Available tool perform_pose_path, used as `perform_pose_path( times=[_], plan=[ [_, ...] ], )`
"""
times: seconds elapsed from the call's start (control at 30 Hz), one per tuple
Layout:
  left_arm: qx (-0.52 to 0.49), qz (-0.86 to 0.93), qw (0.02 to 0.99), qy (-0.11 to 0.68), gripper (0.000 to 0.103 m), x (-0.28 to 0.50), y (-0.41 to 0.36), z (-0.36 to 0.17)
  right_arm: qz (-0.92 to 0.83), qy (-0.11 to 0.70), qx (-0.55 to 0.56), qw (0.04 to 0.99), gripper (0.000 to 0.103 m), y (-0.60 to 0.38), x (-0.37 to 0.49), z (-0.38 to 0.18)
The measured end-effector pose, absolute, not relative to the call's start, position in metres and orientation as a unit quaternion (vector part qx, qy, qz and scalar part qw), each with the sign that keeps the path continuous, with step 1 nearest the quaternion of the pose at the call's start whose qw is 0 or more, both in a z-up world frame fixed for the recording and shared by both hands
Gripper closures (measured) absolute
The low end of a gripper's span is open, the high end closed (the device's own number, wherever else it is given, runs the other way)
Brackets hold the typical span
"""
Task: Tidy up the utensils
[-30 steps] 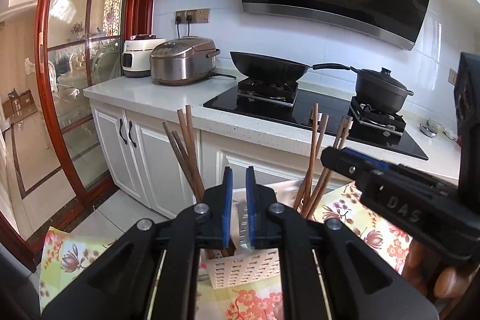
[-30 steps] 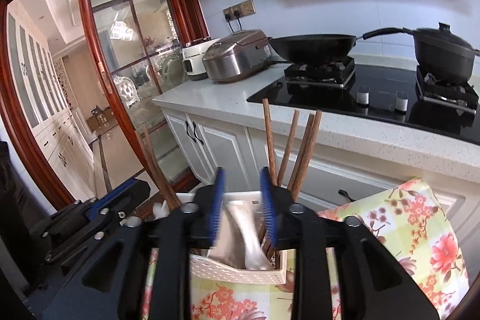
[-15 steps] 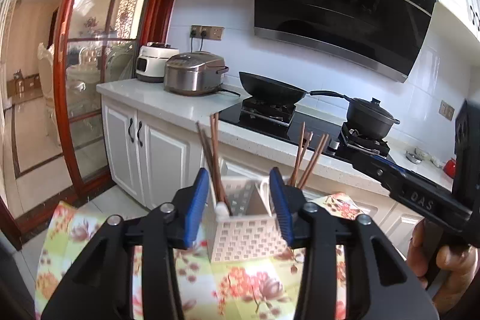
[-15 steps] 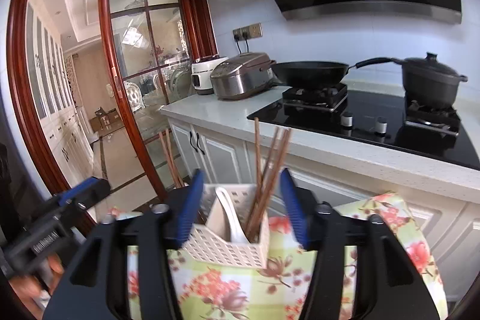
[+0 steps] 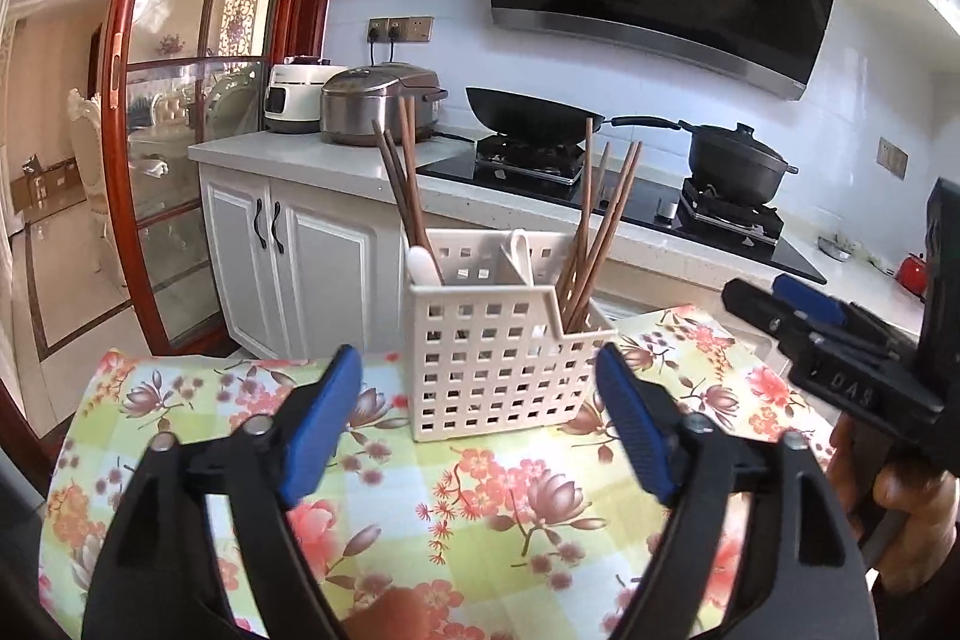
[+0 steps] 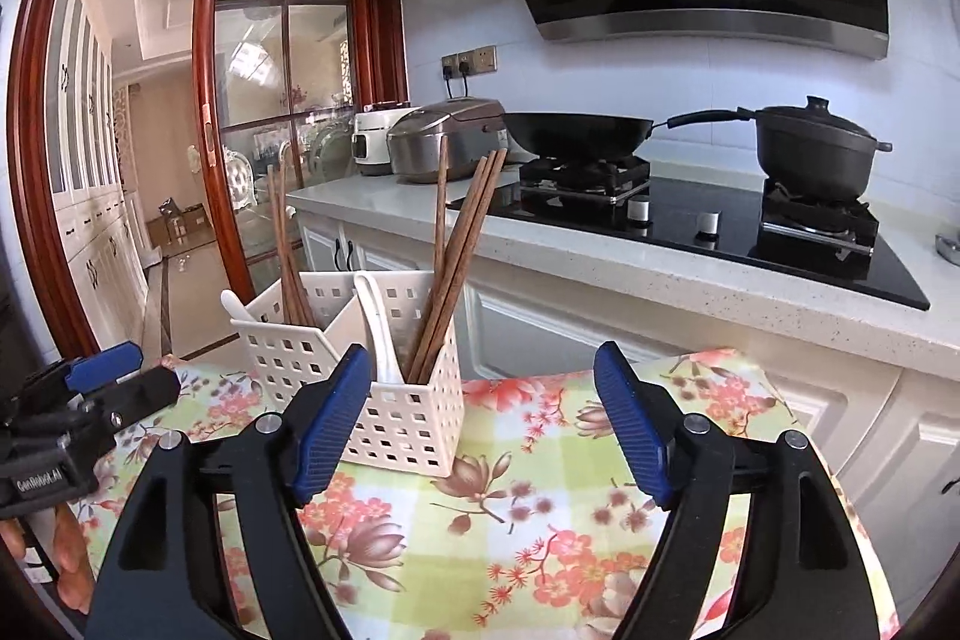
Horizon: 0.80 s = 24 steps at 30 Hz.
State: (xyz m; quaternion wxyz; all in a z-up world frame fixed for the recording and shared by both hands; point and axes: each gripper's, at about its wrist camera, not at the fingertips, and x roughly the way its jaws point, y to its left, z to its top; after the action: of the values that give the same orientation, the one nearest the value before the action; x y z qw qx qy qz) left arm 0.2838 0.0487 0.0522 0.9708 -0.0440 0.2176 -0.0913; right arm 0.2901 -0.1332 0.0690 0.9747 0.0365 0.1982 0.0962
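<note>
A white perforated utensil holder [image 5: 498, 358] [image 6: 396, 400] stands on the floral tablecloth [image 5: 480, 508] [image 6: 540, 490]. Brown chopsticks [image 5: 405, 196] [image 6: 462, 250] lean in its left and right compartments, with white spoons [image 5: 423, 265] [image 6: 381, 334] beside them. My left gripper [image 5: 480, 388] is back from the holder, its jaws opening with nothing between the blue pads. My right gripper [image 6: 483, 388] hangs just right of the holder, jaws opening and empty. Each gripper shows at the edge of the other's view, held by a hand [image 5: 900, 490].
Behind the table runs a white counter [image 6: 660, 280] with a black hob, a wok [image 5: 528, 115], a lidded pot [image 6: 816, 148] and two rice cookers [image 5: 378, 112]. A red-framed glass door [image 5: 150, 130] stands at the left.
Both grippers have drawn back from the holder and sunk toward the tablecloth. Their jaws went from nearly shut to wide apart. The holder now appears whole and farther away.
</note>
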Motion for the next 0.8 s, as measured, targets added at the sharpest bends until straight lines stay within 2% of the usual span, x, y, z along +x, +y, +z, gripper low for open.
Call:
perform_pose_path(
  times=[0.07,0.27,0.8],
  plan=[
    [-0.051,-0.092,0.971,0.214,0.021,0.2839,0.0508,0.0482,0.099,0.197,0.033,0.975,0.024,-0.1339,0.2887,0.0668],
    [-0.055,-0.087,0.974,0.200,0.016,0.2802,0.0585,0.0447,0.121,0.212,0.036,0.969,0.022,-0.1310,0.2865,0.0602],
    [-0.050,-0.101,0.975,0.194,0.016,0.2763,0.0523,0.0473,0.129,0.211,0.029,0.968,0.022,-0.1263,0.2824,0.0613]
  ],
)
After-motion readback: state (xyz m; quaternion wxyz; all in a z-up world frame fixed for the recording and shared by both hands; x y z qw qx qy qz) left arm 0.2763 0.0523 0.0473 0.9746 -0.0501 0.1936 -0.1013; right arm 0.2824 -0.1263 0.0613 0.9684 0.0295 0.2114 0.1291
